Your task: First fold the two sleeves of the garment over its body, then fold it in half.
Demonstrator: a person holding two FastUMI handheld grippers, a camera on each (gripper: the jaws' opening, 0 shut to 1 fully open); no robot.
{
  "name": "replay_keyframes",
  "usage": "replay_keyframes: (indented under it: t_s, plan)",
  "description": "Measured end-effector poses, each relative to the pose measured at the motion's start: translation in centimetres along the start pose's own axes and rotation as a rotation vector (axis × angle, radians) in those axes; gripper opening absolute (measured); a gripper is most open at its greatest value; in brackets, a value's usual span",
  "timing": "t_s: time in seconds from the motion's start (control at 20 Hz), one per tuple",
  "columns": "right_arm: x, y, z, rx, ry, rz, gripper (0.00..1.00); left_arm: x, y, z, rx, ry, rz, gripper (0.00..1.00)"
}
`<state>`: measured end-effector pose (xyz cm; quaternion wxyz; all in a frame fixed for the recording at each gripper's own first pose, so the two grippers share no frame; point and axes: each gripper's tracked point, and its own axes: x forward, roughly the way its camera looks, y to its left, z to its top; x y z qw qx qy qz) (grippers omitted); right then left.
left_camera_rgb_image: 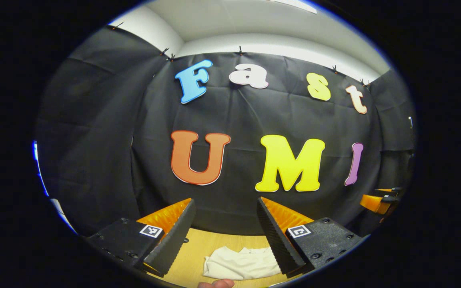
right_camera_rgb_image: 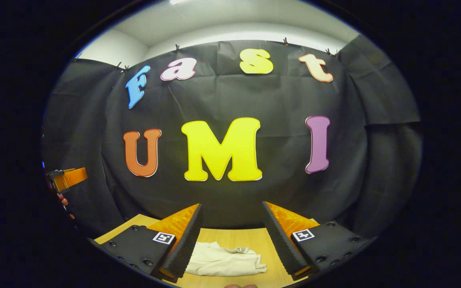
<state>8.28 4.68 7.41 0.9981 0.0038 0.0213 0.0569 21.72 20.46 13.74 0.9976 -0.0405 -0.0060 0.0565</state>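
The left gripper is held open above the table, nothing gripped. The right gripper is likewise spread, empty. The garment is seen bunched at lower centre, between the fingers.

One cream garment lies on one wooden table, toward 6 o'clock in both gripper views. Two hand-held grippers are in use: the left hand-held gripper with two spread fingers, and the right hand-held gripper likewise. One fingertip, perhaps a thumb, peeks in at 6 o'clock.
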Motion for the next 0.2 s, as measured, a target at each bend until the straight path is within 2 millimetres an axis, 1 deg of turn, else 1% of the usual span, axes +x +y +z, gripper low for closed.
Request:
replay_keyframes:
  t_s: [0.05,0.1,0.15,0.2]
  plan:
    - [-1.1,0.5,0.0,-0.009,-0.006,0.002,0.90,-1.0,-0.6,0.3,0.021,-0.010,-0.008,0.98]
    - [-1.9,0.9,-0.3,-0.003,-0.002,0.007,0.90,-1.7,-1.1,0.5,0.036,-0.017,-0.015,0.97]
    - [-2.8,1.3,-0.6,0.007,0.000,0.008,0.86,-2.2,-1.8,0.4,0.048,-0.022,-0.028,0.97]
    - [-3.5,1.8,-0.9,0.016,0.001,0.014,0.87,-2.7,-2.5,0.2,0.058,-0.026,-0.041,0.97]
